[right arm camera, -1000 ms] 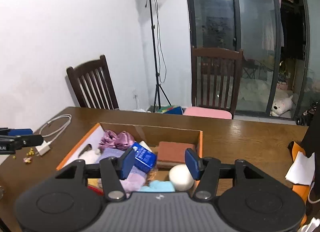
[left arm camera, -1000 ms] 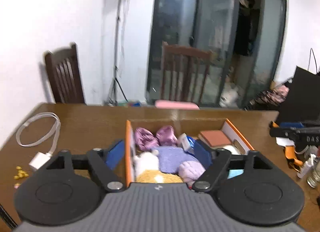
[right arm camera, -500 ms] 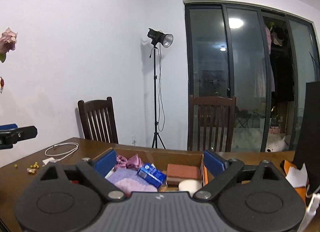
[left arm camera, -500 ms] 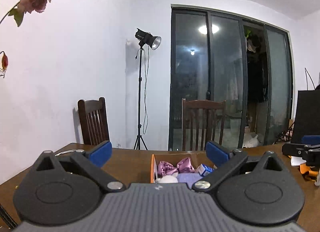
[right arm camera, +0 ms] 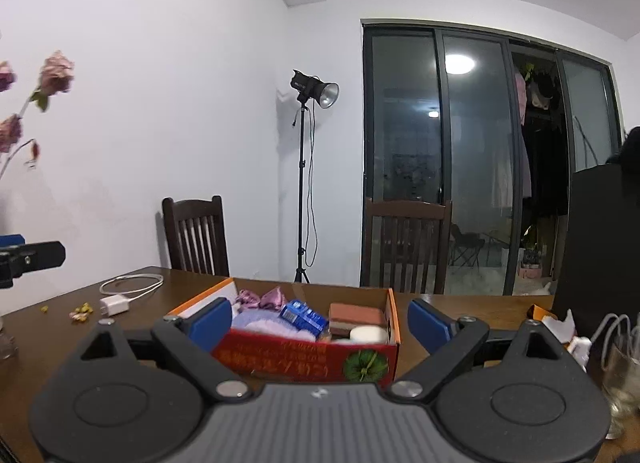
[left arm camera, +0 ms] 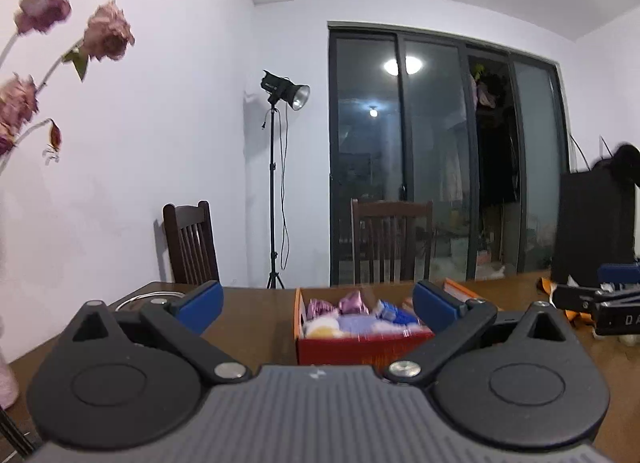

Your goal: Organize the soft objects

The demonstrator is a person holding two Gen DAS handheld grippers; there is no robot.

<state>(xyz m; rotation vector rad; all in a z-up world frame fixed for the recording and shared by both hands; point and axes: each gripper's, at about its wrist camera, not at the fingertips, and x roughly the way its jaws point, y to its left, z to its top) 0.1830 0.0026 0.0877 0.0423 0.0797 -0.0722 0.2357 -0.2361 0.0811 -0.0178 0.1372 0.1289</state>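
A cardboard box (right arm camera: 304, 359) with a red front wall and orange rim sits on the brown table. Inside lie purple satin scrunchies (right arm camera: 264, 297), a lavender fluffy cloth (right arm camera: 260, 321), a blue packet (right arm camera: 302, 315), a brown block (right arm camera: 356, 315) and a white round piece (right arm camera: 368, 335). My right gripper (right arm camera: 320, 325) stands open and empty just short of the box's front wall. The left gripper (left arm camera: 318, 305) is wide open too, holding nothing, with the box (left arm camera: 360, 347) ahead of it and slightly right. A pale plush (left arm camera: 320, 329) shows in the box's near left corner.
A white charger and cable (right arm camera: 120, 297) and small yellow bits (right arm camera: 82, 309) lie left of the box. Two dark wooden chairs (right arm camera: 196, 235) stand behind the table, with a light stand (right arm camera: 304, 191) between them. A glass (right arm camera: 622, 375) and papers crowd the right; dried roses (left arm camera: 104, 29) hang left.
Both grippers have drawn back from above the box and tipped up to level. Their jaws have spread wider. The box now sits ahead of them, seen from its front wall.
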